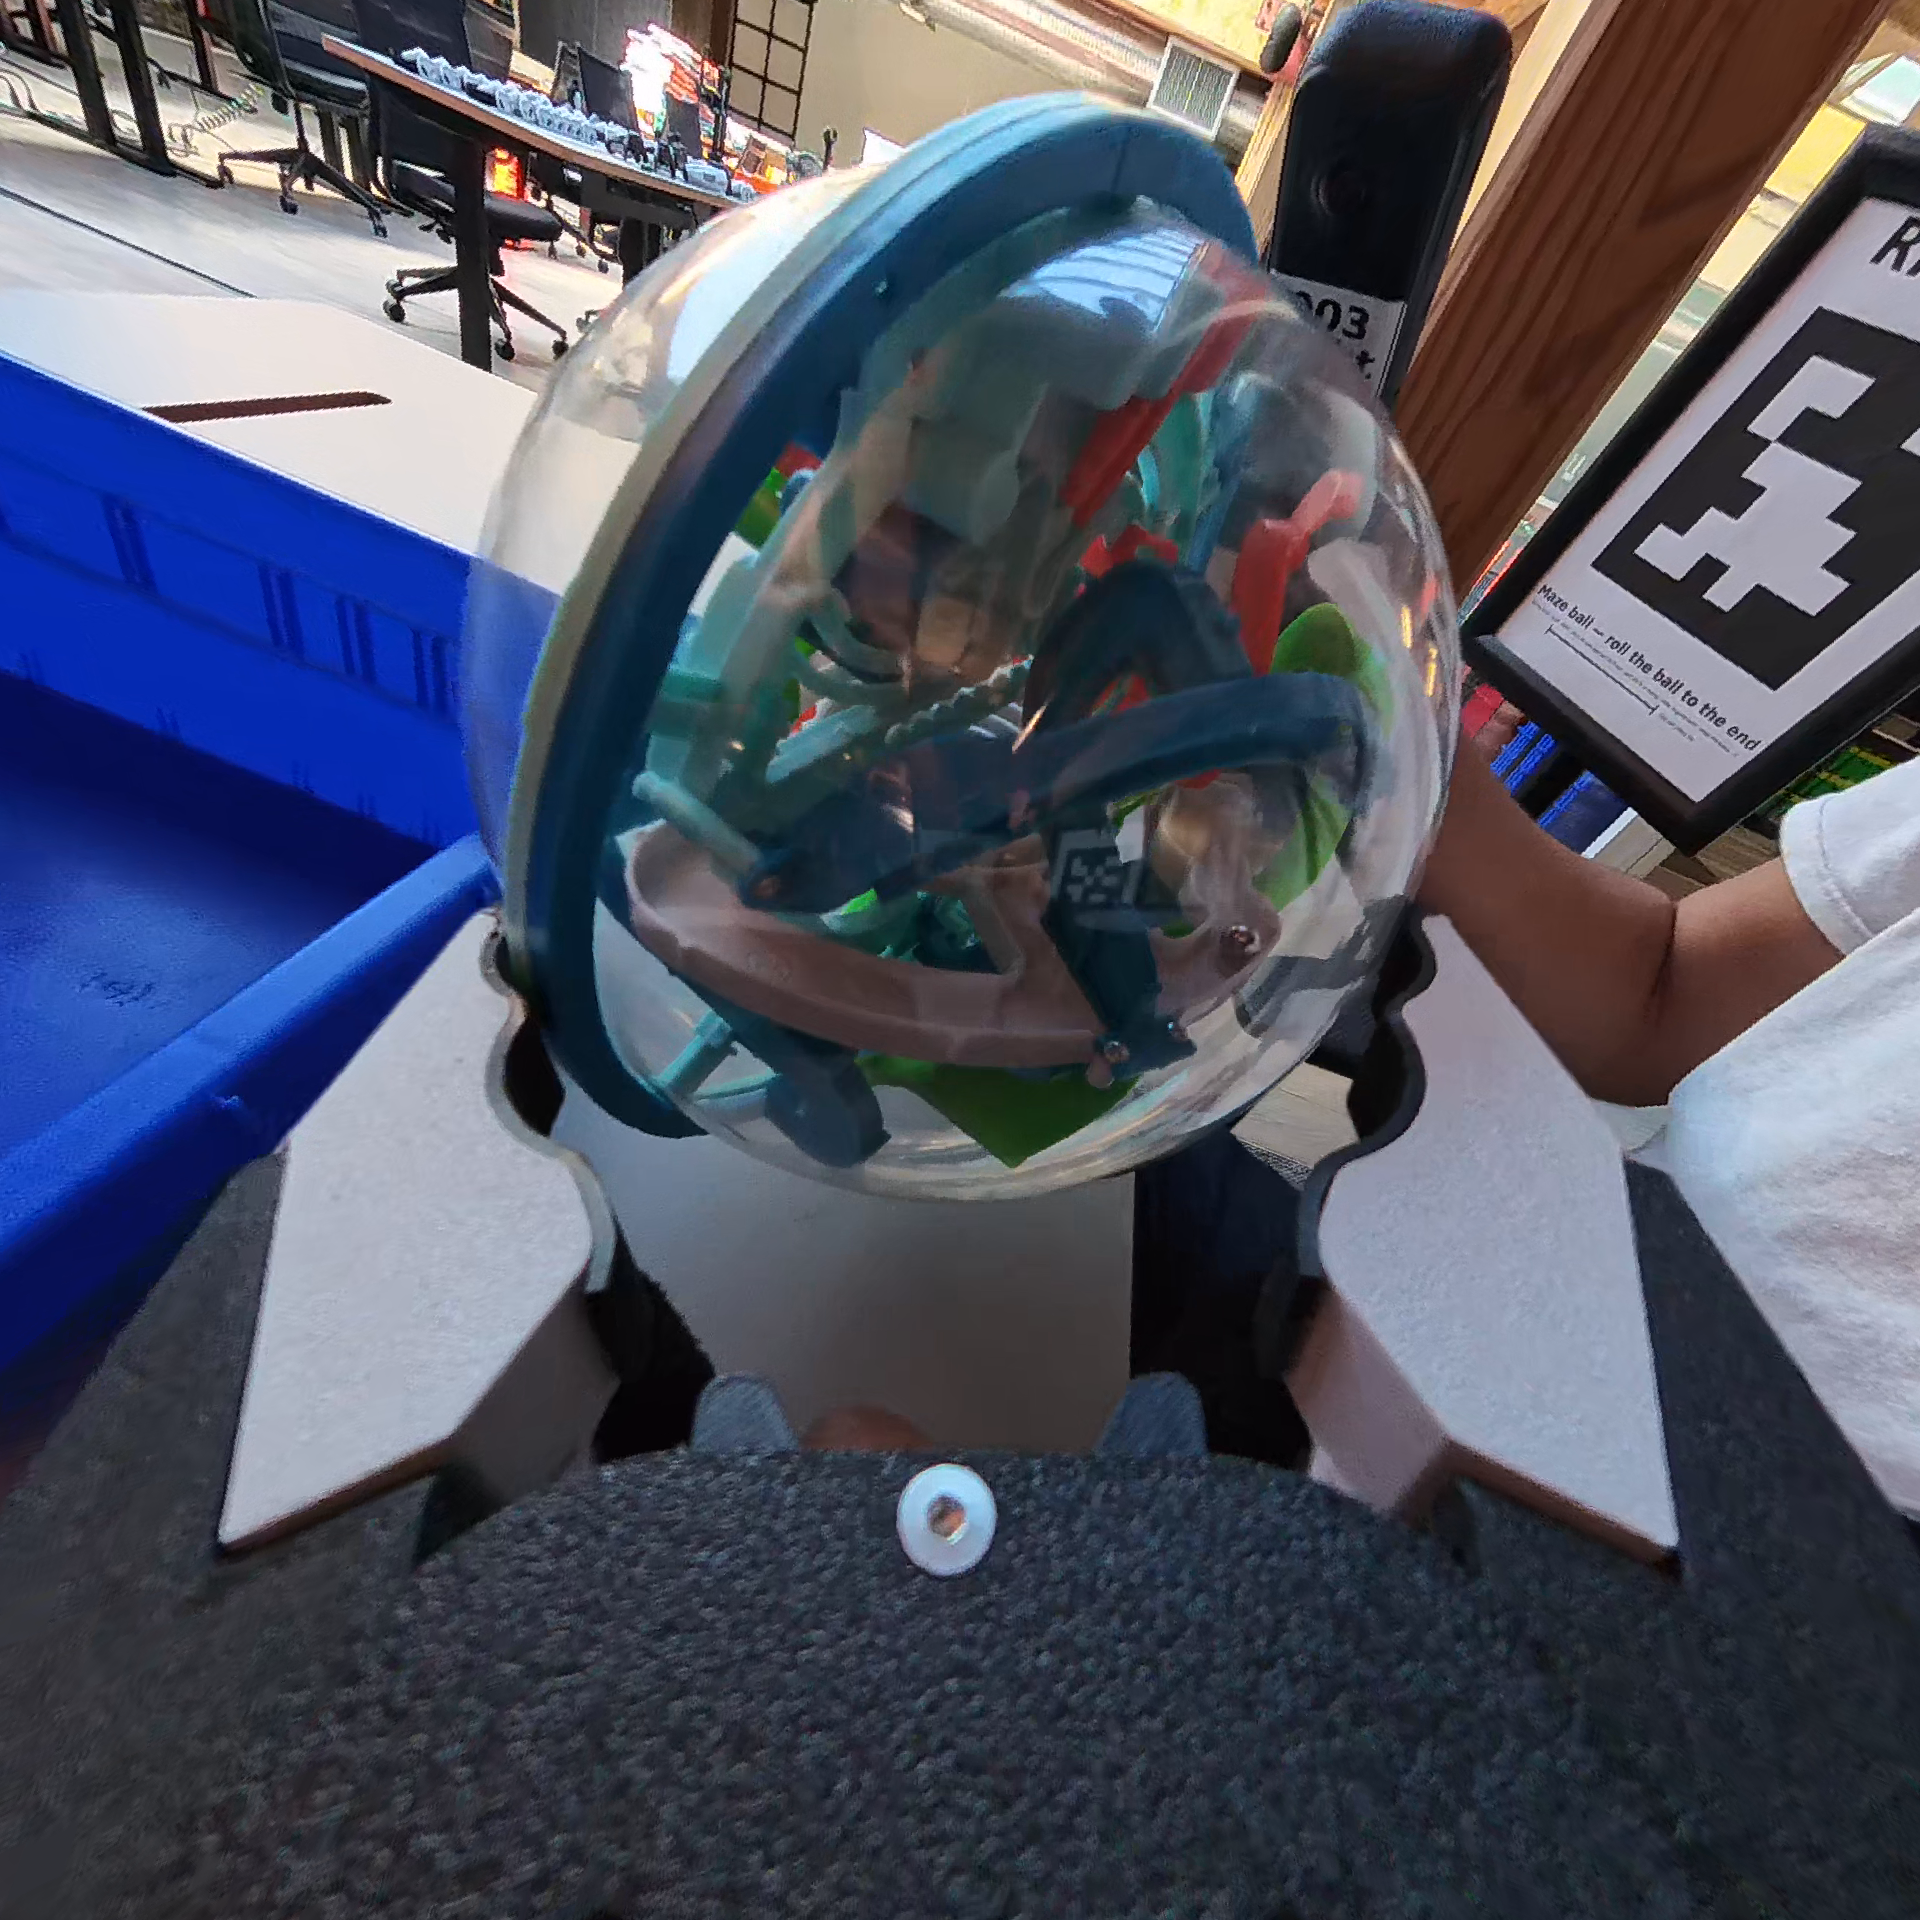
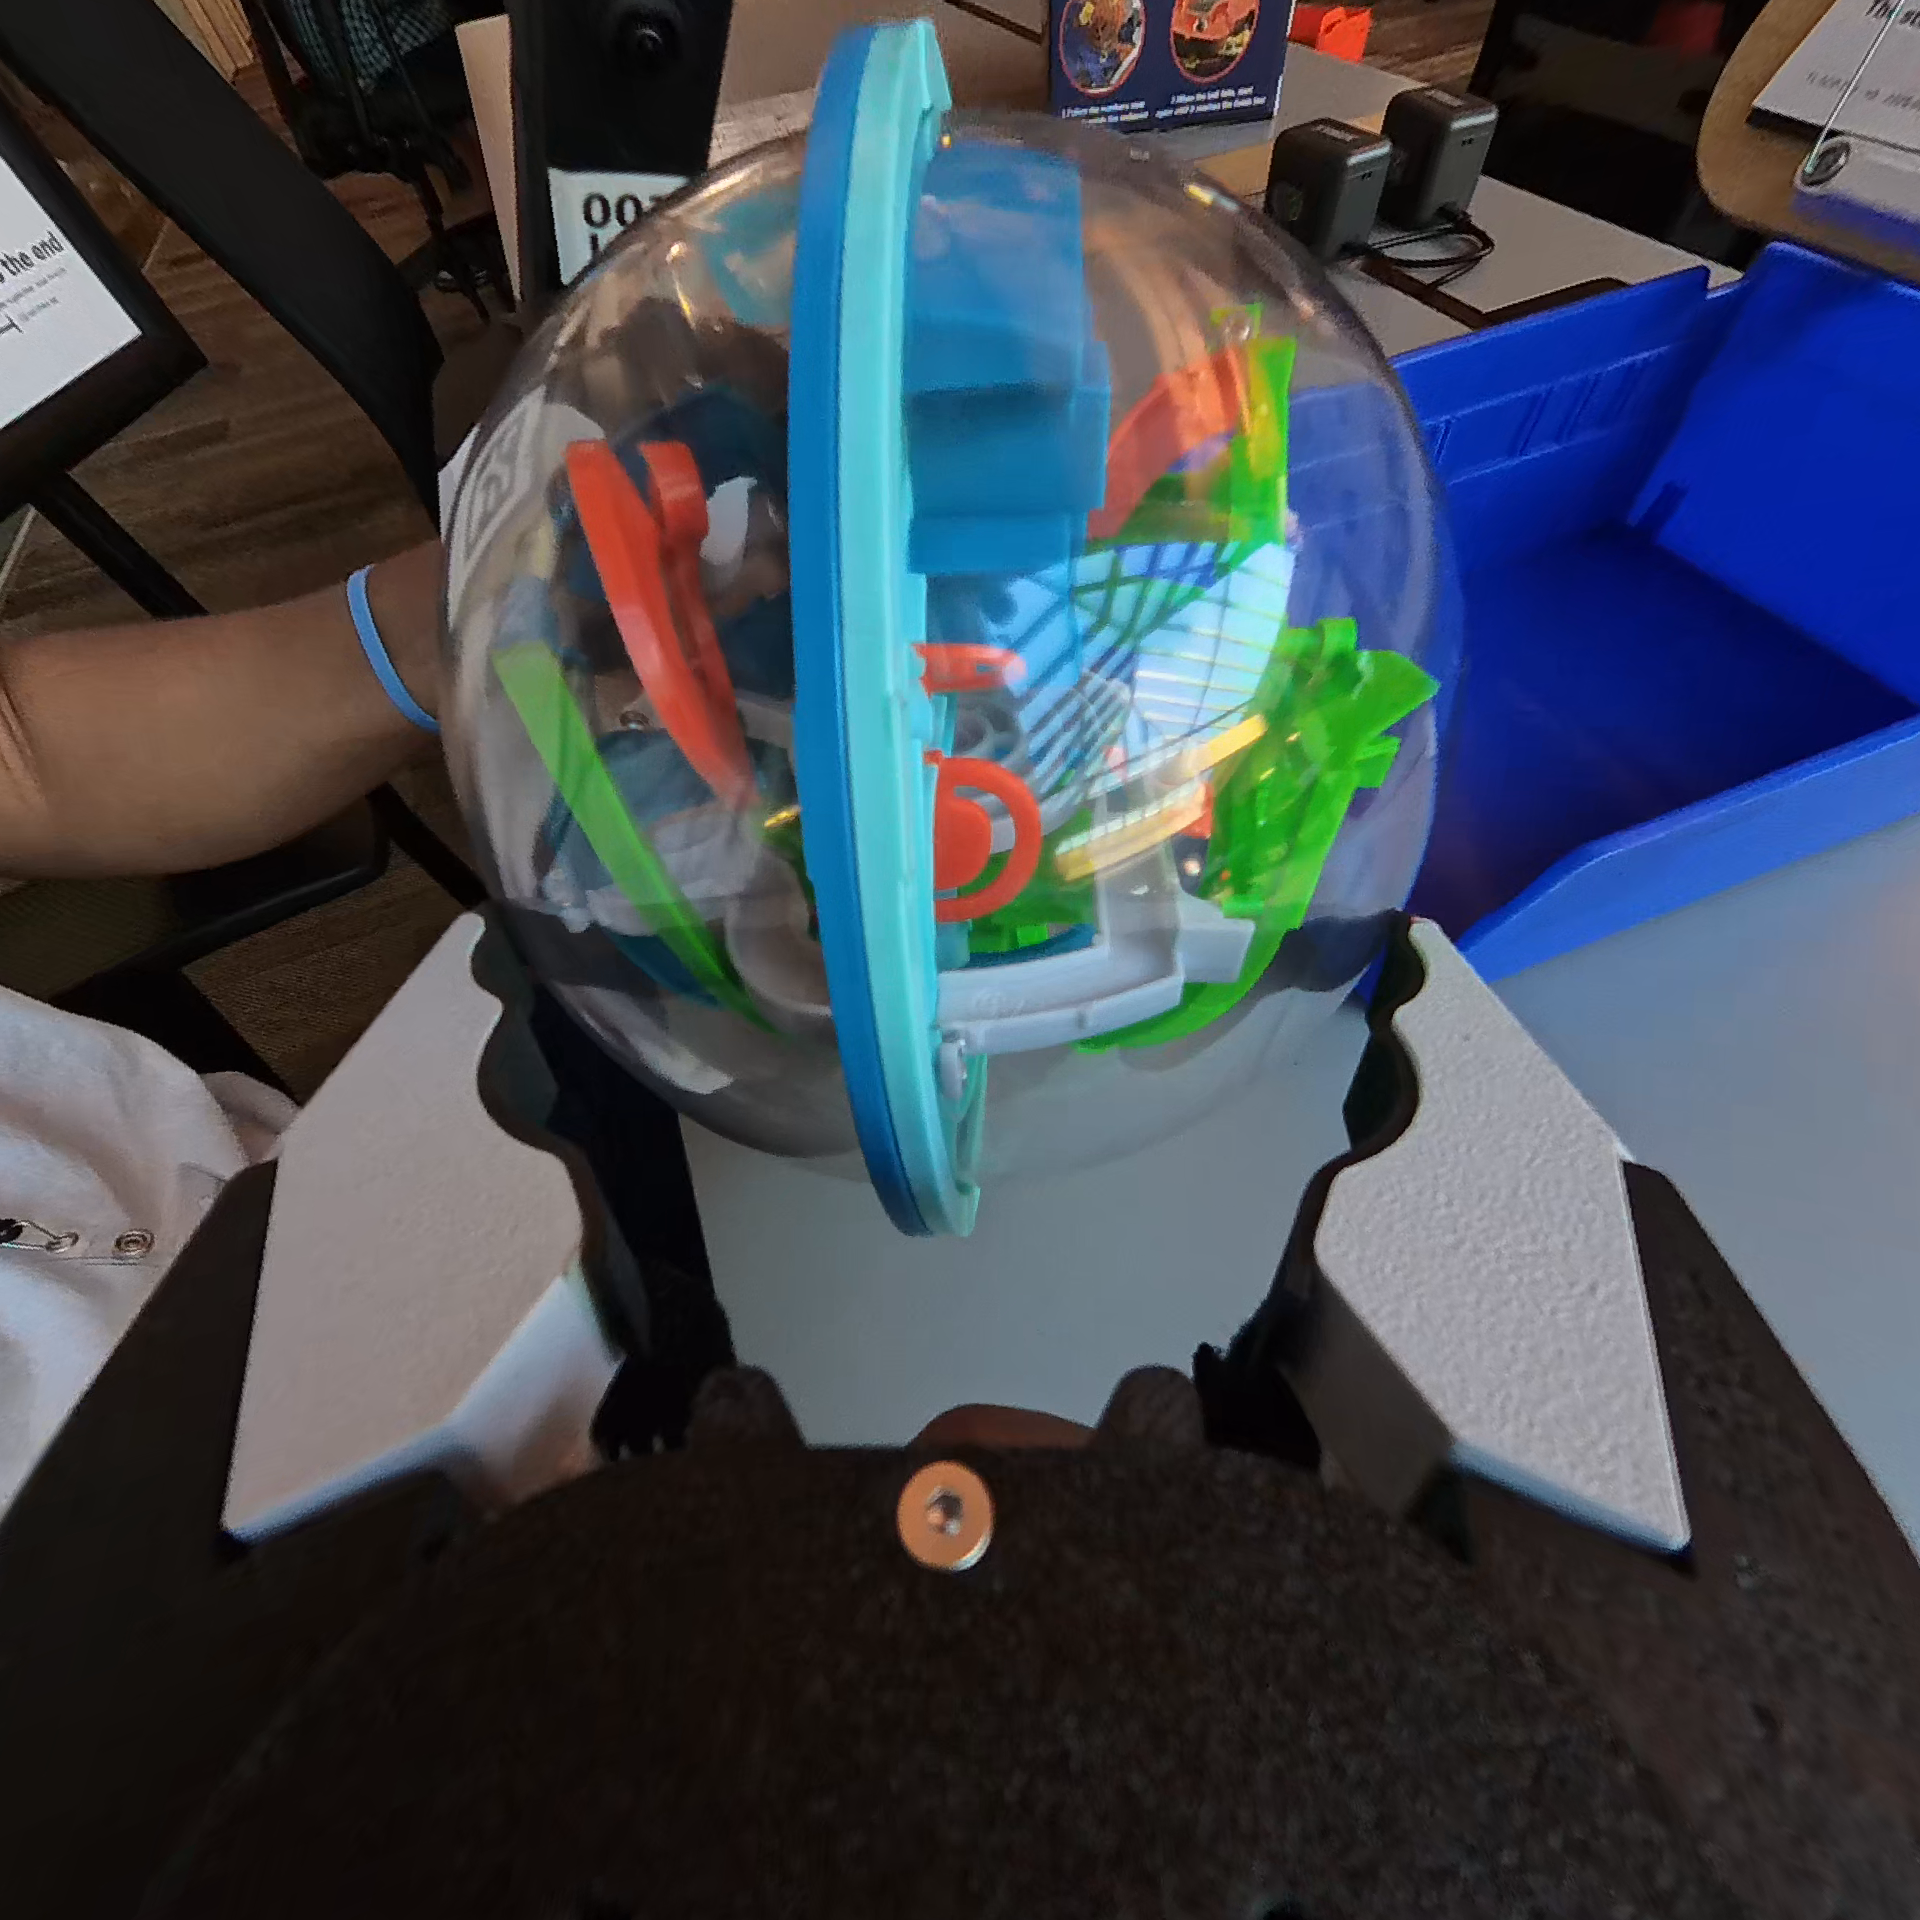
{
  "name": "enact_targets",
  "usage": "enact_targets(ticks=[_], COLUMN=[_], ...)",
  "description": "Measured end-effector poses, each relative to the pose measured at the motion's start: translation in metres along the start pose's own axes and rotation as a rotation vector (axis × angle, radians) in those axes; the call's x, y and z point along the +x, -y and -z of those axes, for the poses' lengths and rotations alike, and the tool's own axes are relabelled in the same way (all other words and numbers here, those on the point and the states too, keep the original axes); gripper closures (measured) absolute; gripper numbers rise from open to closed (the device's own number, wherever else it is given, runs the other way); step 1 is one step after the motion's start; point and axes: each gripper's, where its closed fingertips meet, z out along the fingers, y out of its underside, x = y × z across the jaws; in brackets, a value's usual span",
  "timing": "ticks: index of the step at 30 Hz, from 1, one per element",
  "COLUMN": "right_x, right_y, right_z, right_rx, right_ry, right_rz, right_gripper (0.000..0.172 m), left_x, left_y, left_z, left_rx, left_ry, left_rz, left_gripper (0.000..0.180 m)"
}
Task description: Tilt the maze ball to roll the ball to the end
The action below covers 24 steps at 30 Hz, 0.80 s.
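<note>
The maze ball (image 1: 966,665) is a clear sphere with a blue ring around its middle and coloured tracks inside. It hangs above the white table (image 1: 873,1299). My left gripper (image 1: 951,997) is shut on it, its pads (image 1: 520,1039) pressing the lower sides. In the right wrist view the maze ball (image 2: 935,623) stands with its ring upright. My right gripper (image 2: 945,987) is shut on it from the opposite side, pads (image 2: 1387,1008) against the shell. Each view shows the other gripper's black body behind the sphere (image 1: 1382,156) (image 2: 623,62). I cannot pick out the small rolling ball with certainty.
A large blue bin (image 1: 156,831) stands on the table beside the ball; it also shows in the right wrist view (image 2: 1714,623). A framed sign (image 1: 1714,520) stands close by. A person's forearm (image 2: 187,727) reaches behind the sphere. A wooden post (image 1: 1579,260) rises behind.
</note>
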Motion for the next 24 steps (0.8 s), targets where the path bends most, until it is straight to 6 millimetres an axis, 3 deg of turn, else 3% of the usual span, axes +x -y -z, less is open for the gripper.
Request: enact_targets(ticks=[1, 9, 15, 20, 24], right_x=[0.0, -0.001, 0.002, 0.001, 0.002], right_y=[0.002, 0.004, -0.012, -0.031, -0.027], right_z=[0.001, 0.005, 0.003, -0.003, -0.007], right_rx=[0.003, -0.035, -0.059, -0.097, -0.047], right_ry=[0.005, 0.067, 0.178, 0.212, 0.251], right_rz=[-0.004, -0.038, -0.197, -0.236, -0.265], right_gripper=[0.018, 0.018, 0.019, 0.018, 0.02], left_x=[0.001, 0.006, 0.008, 0.006, 0.007], left_y=[0.0, -0.008, -0.028, -0.044, -0.052], left_z=[0.0, -0.005, -0.014, -0.015, -0.009], left_rx=[0.003, 0.032, 0.01, -0.014, -0.068], left_ry=[-0.003, 0.007, 0.029, 0.048, 0.07], left_rz=[0.014, 0.148, 0.358, 0.388, 0.334], left_gripper=[0.027, 0.027, 0.027, 0.027, 0.031])
